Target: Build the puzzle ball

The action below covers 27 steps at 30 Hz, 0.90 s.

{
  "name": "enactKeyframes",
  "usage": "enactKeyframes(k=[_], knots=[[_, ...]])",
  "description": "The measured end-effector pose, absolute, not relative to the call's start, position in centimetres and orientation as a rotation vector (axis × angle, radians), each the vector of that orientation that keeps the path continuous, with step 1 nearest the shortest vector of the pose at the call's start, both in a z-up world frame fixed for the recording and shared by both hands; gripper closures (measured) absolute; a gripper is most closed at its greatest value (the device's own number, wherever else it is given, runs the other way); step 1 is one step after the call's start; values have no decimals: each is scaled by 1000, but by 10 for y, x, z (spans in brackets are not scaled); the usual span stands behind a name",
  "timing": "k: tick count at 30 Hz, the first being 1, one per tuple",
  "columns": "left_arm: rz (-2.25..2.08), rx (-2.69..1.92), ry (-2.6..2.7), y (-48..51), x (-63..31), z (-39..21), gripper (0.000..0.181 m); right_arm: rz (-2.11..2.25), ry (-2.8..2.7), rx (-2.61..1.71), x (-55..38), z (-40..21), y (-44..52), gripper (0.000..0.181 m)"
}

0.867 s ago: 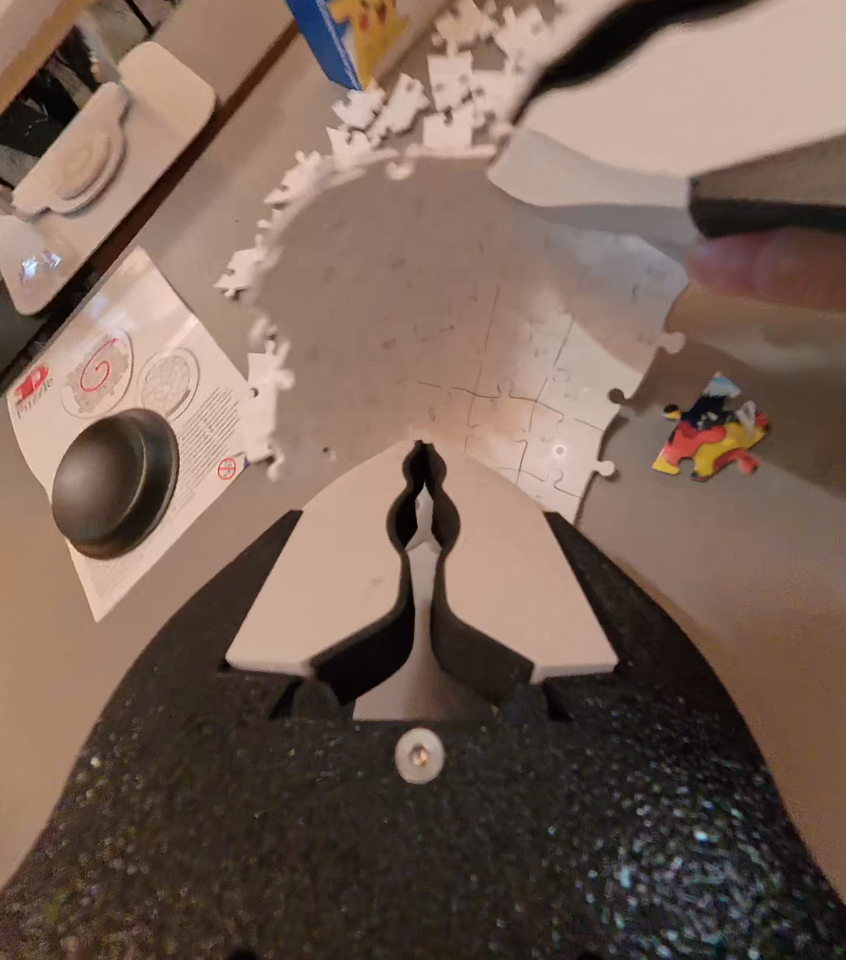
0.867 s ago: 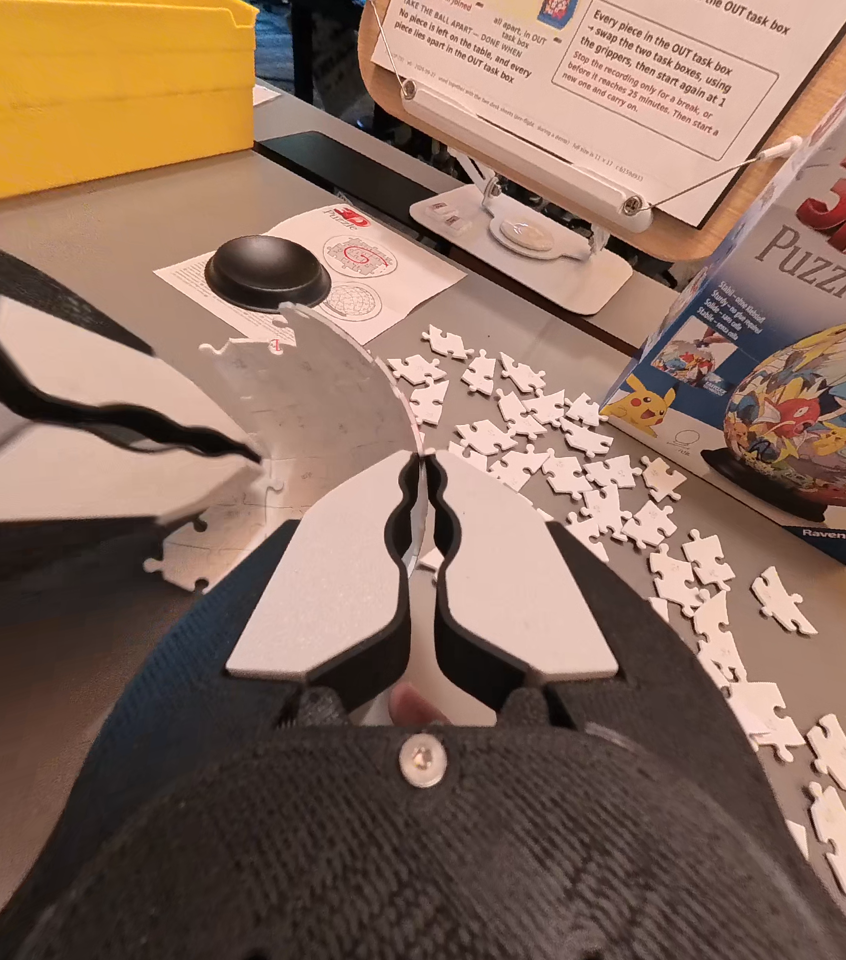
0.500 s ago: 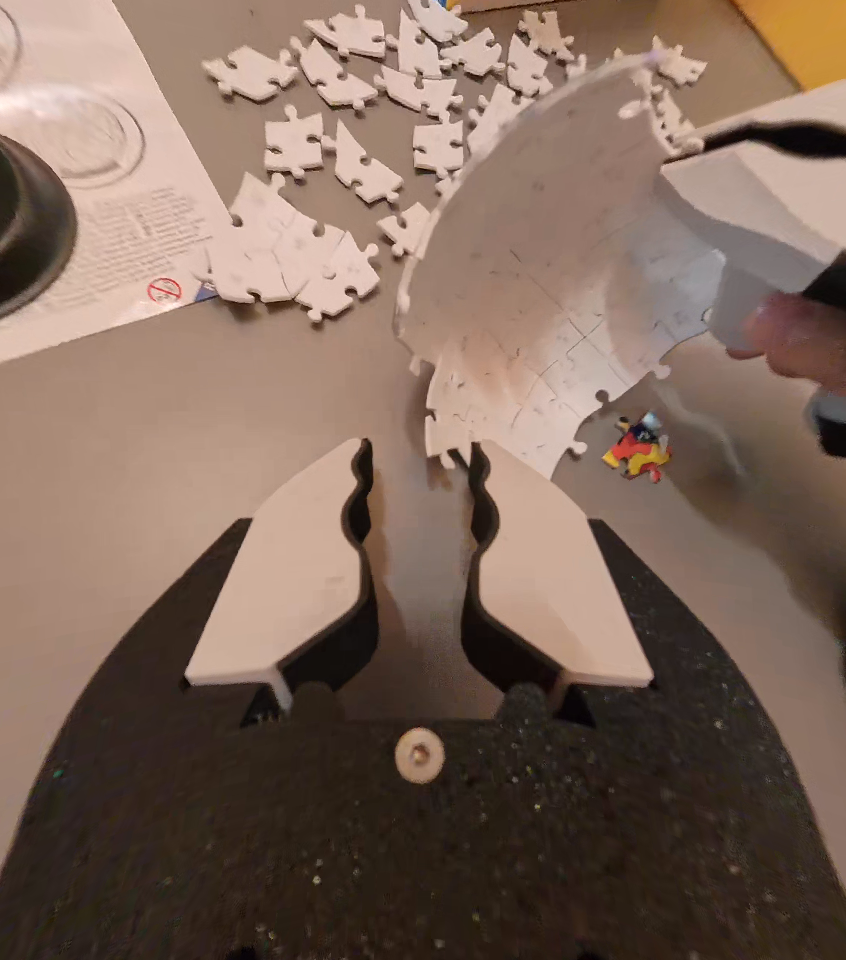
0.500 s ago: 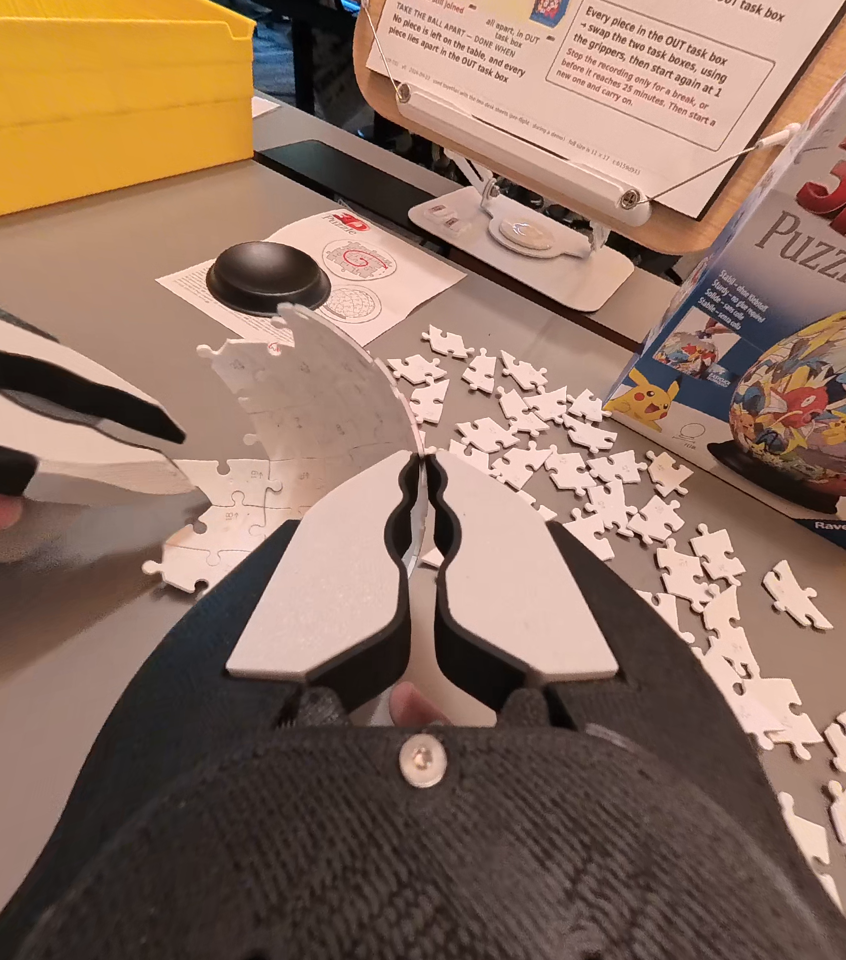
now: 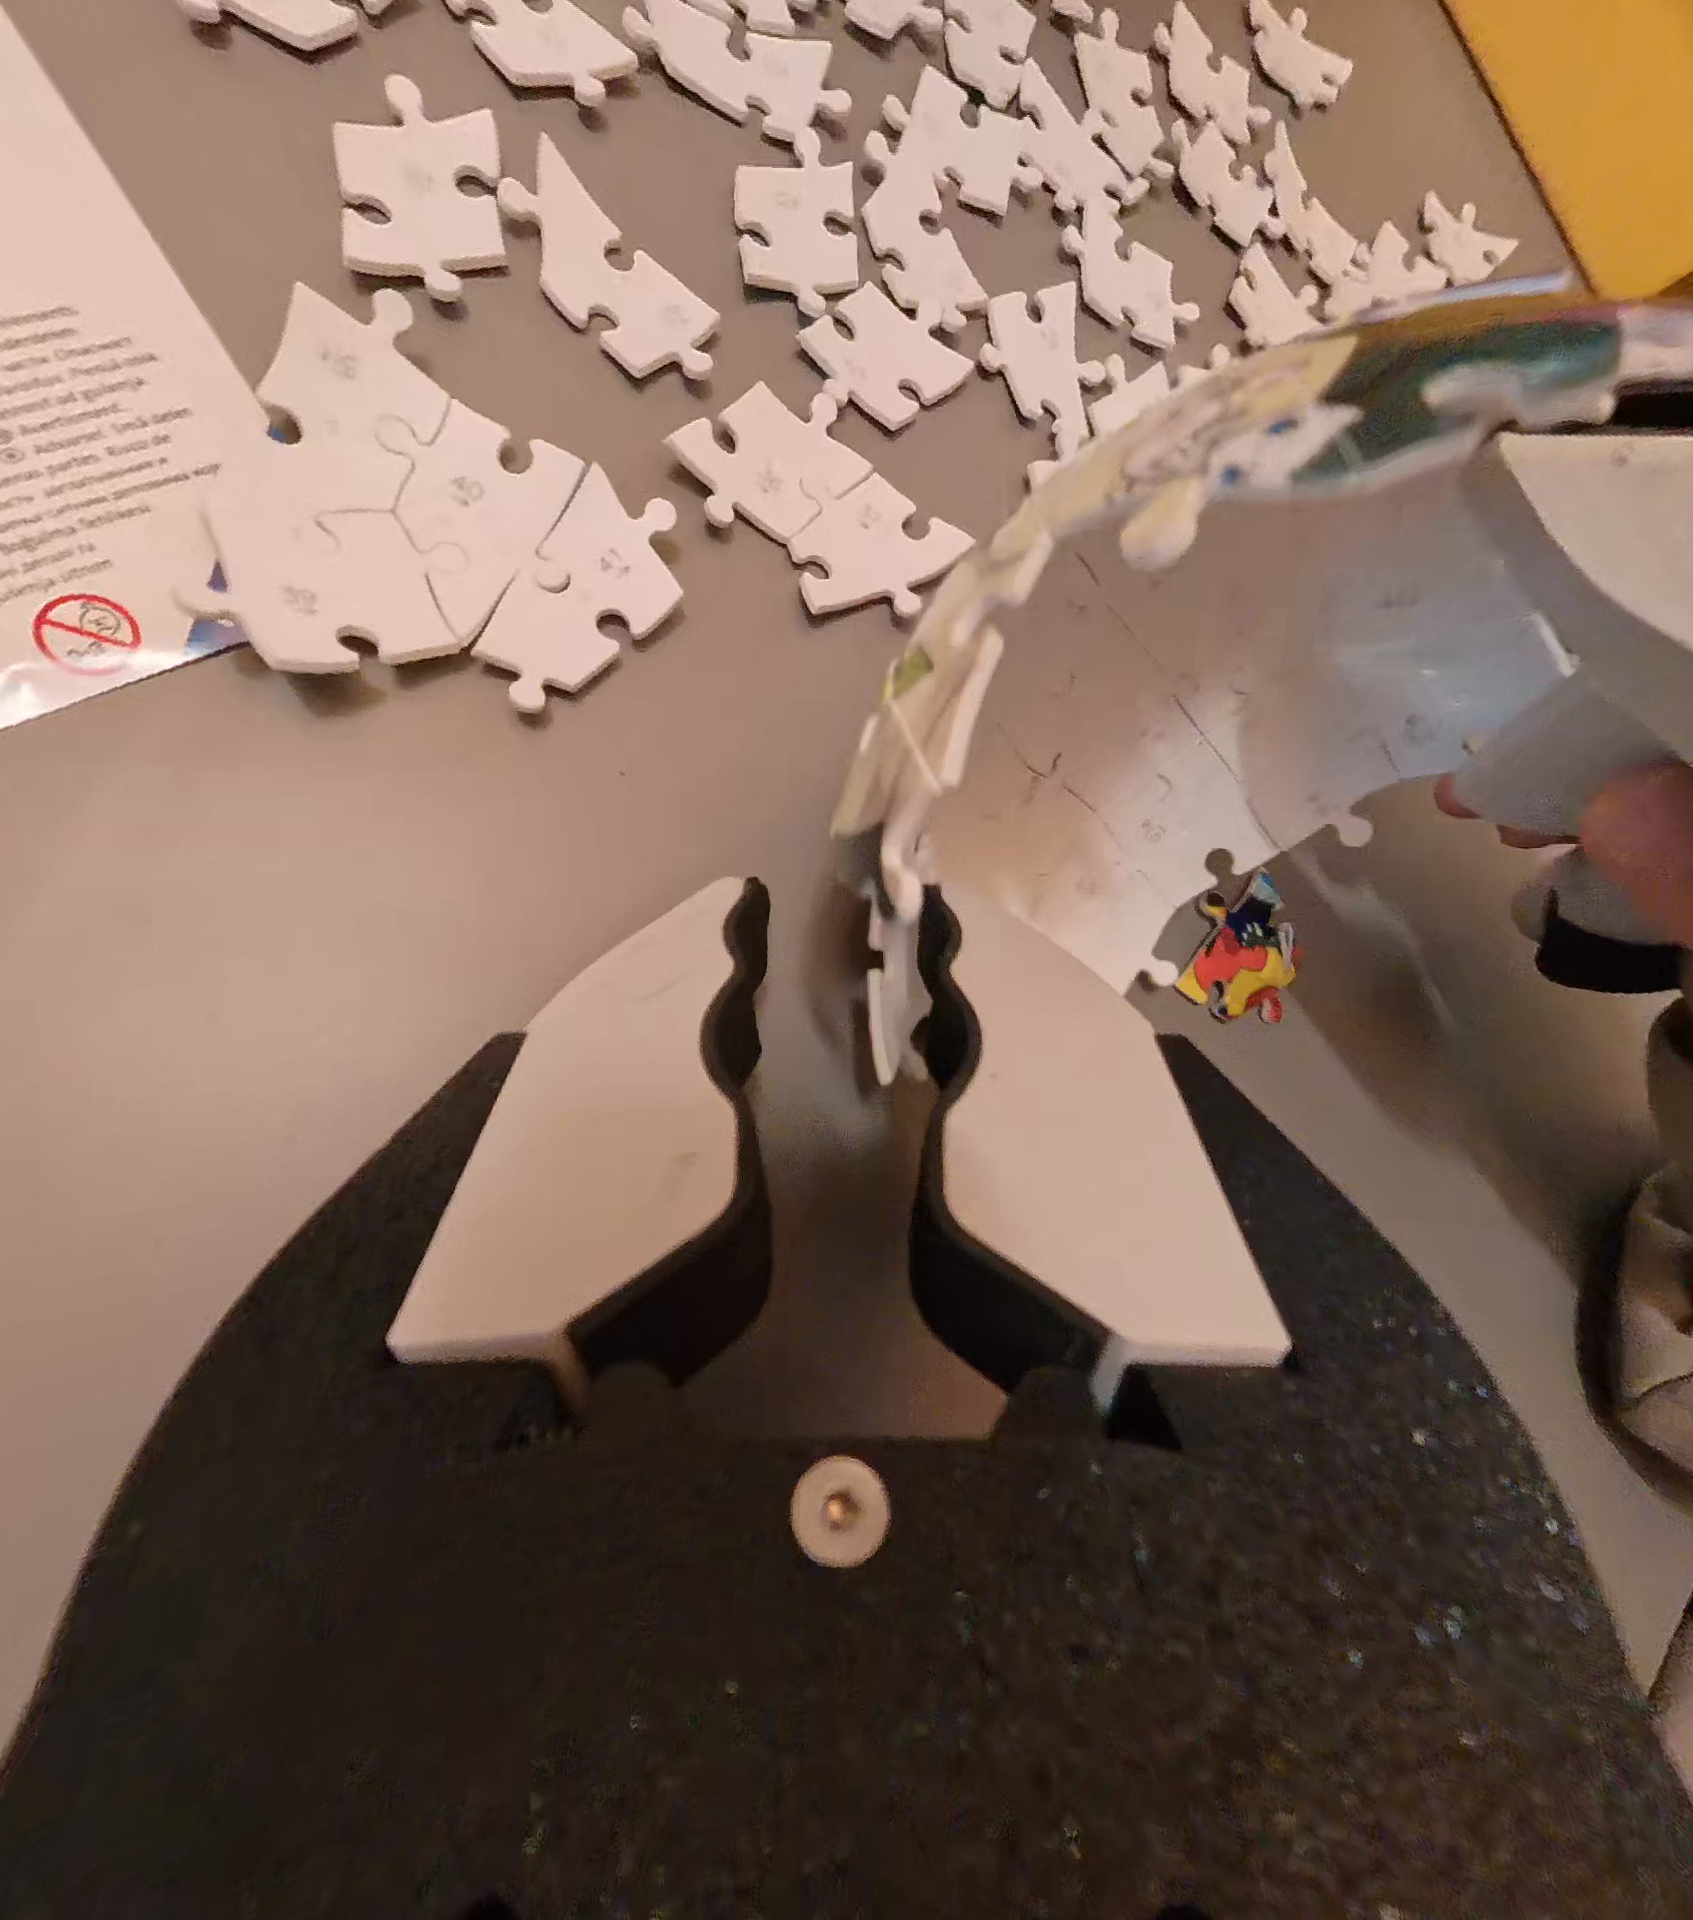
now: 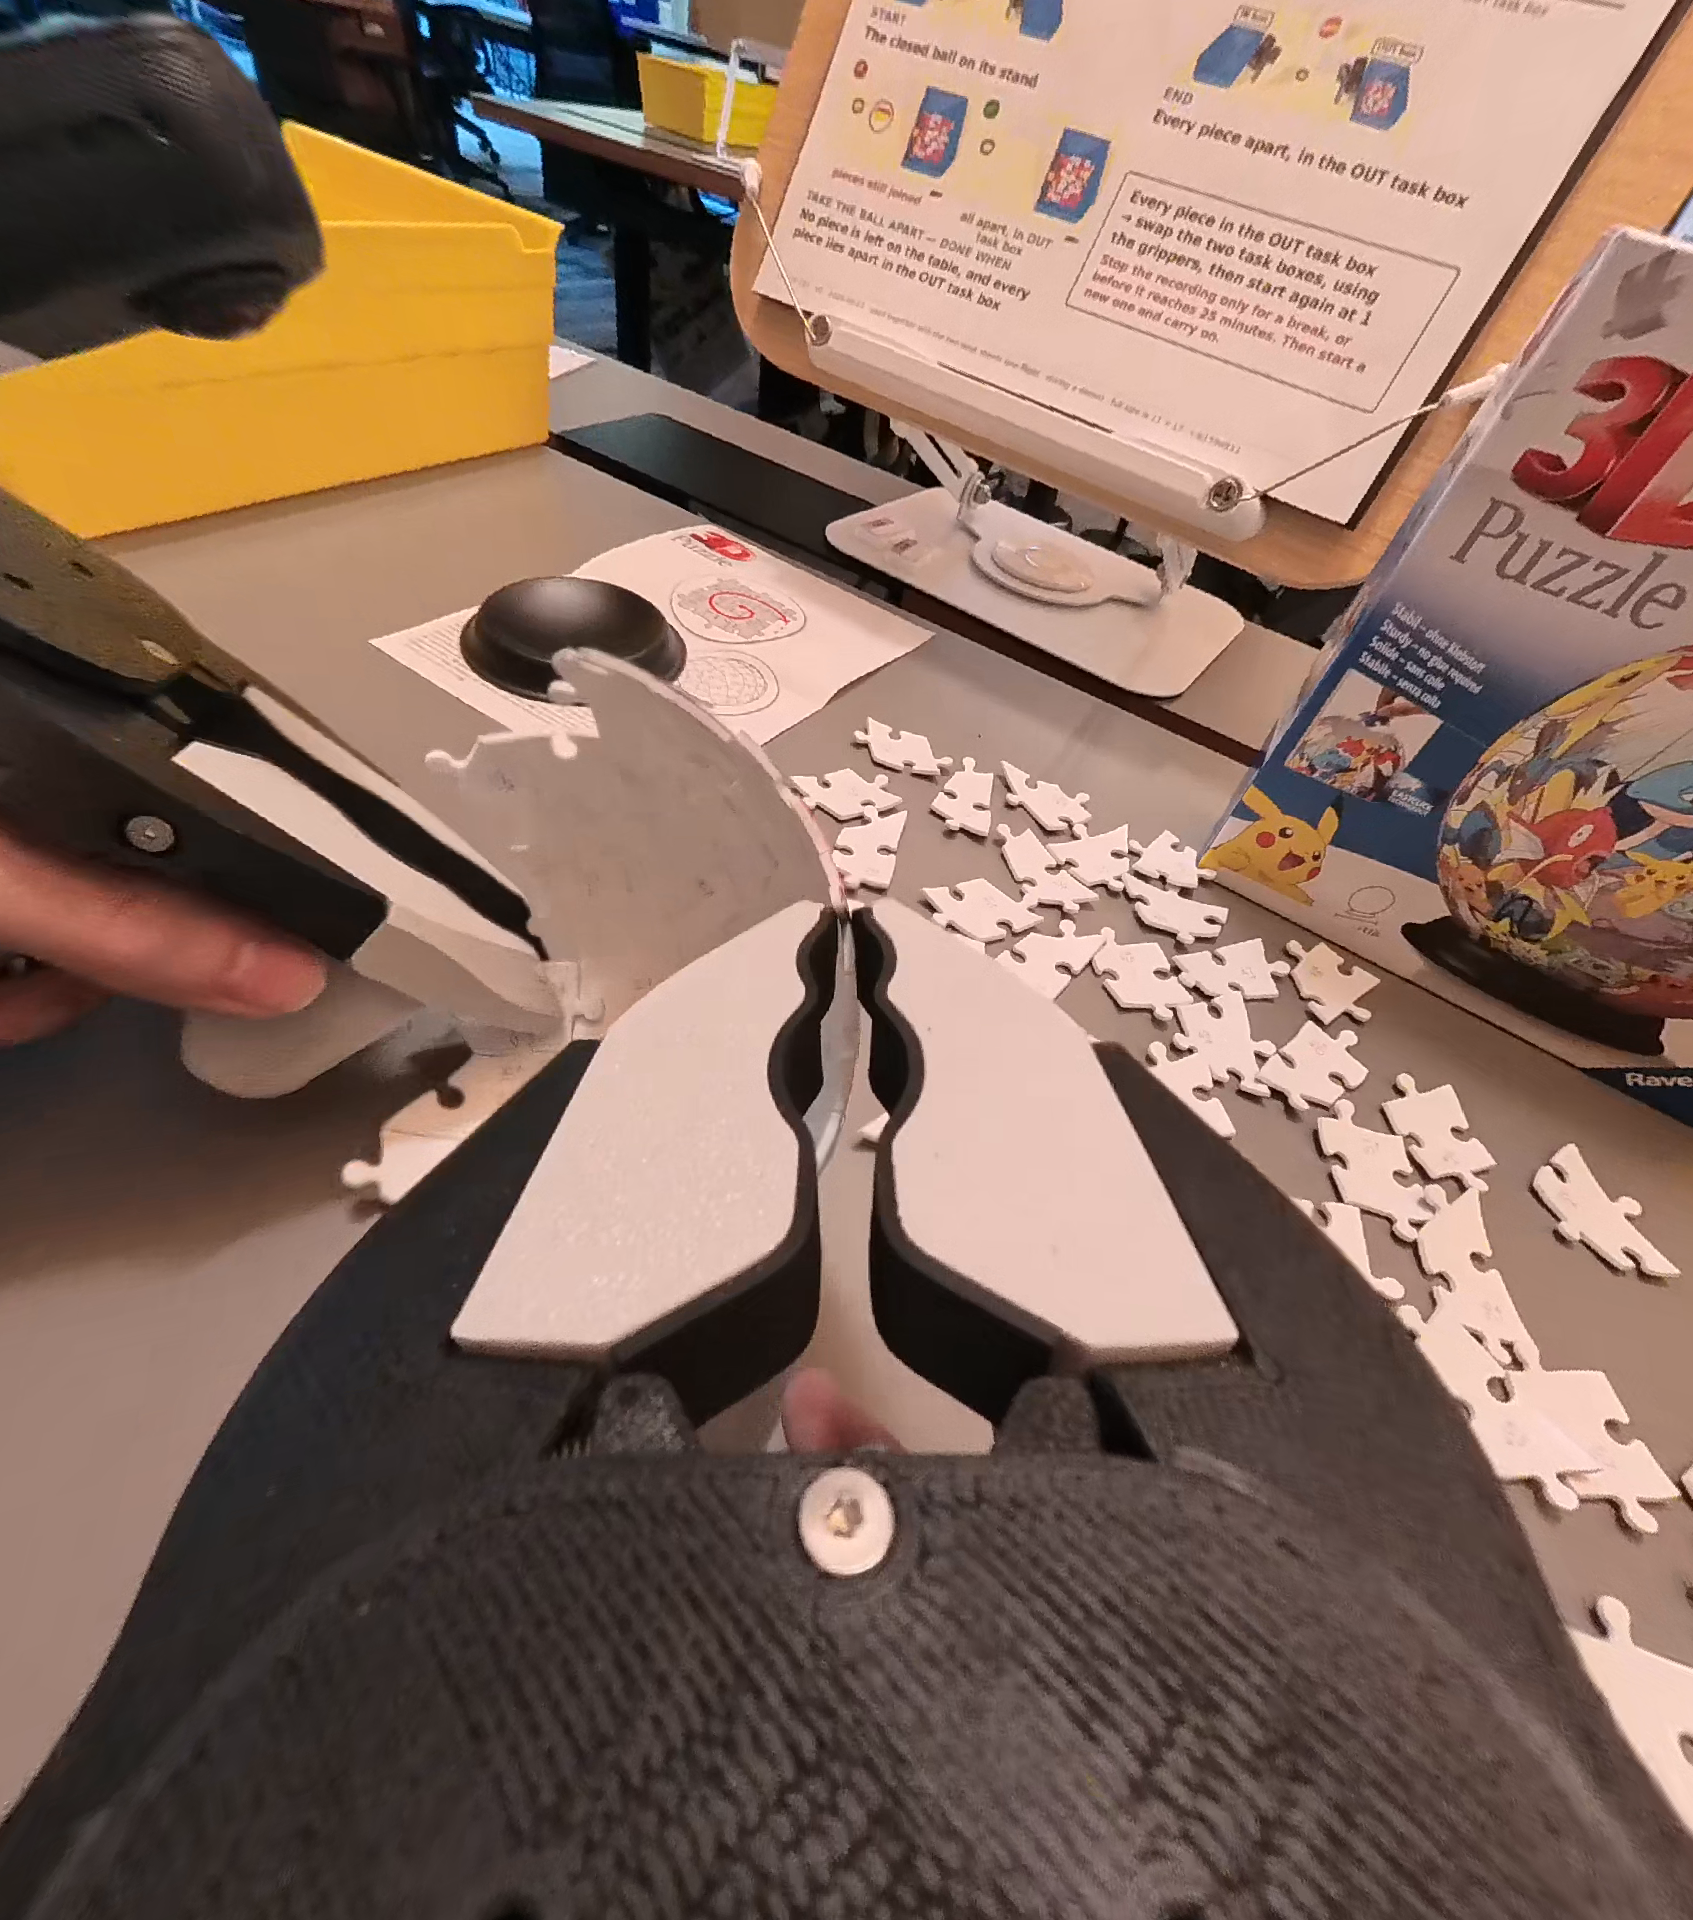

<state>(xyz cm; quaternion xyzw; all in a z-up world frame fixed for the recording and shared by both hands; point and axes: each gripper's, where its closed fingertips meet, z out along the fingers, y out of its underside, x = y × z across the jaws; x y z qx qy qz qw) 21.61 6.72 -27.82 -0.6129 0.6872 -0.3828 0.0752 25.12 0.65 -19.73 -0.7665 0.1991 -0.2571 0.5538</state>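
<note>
A part-built puzzle ball shell, white inside and printed outside, is held upright above the table. My right gripper is shut on its right edge. It also shows in the left wrist view, clamped on the shell. My left gripper is open, and the shell's lower edge sits between its jaws, close to the right finger. In the right wrist view the left gripper straddles the shell's lower left edge. Several loose white pieces lie face down on the table.
A joined cluster of pieces lies by the leaflet. One coloured piece lies under the shell. A black stand, the puzzle box, a yellow bin and a sheet holder stand behind.
My left gripper let go of the shell, opened and drew back, then came in again so the shell's edge sits between its open jaws. The right gripper kept its hold.
</note>
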Motion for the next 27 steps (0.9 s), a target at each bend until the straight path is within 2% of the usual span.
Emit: enactKeyframes(k=[1,8,13,24,27], knots=[[-1149,-1834,2075,67,217,-278,154,-601,462,-1804,250,-196,7,178],[-1251,-1827,2117,59,224,-276,154,-565,476,-1788,251,-197,7,177],[-1267,-1806,2183,52,222,-278,167,-581,494,-1794,254,-199,4,178],[-1267,-1847,2247,49,219,-280,168,-584,506,-1796,256,-200,2,177],[-1274,-1852,2233,49,220,-280,169,-589,506,-1795,257,-201,2,164]])
